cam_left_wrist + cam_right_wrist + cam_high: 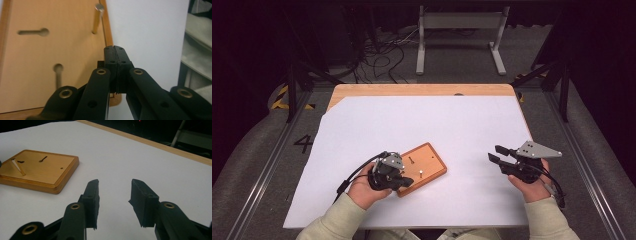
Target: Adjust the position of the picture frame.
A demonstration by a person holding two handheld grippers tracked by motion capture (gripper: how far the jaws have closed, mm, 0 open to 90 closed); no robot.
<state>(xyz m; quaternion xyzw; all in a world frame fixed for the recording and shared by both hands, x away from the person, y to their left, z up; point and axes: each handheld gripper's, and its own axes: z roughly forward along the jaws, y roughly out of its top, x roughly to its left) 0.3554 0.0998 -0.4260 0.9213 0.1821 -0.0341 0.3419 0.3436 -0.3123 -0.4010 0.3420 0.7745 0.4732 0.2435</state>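
High view: a wooden board (424, 167) lies flat on a white sheet (422, 125) near the front middle of the table, turned so that its long axis runs diagonally, from the near left up toward the far right. A thin metal pin (420, 173) stands upright from the board, beside a keyhole-shaped slot (411, 160) cut into its top face. The left gripper (404, 181) rests at the board's near-left corner; in the left gripper view its jaws are pressed together with nothing between them, positioned over the board's edge where wood meets the sheet. The right gripper (494, 153) is held well apart from the board, over bare sheet at the right, pointing left; in the right gripper view its jaws are spread and empty. A wooden tabletop (422, 90) shows as a strip beyond the sheet's far edge. Behind the table, a grey floor carries loose black cables (384, 57) and a white metal stand (460, 37); the surroundings are dark.
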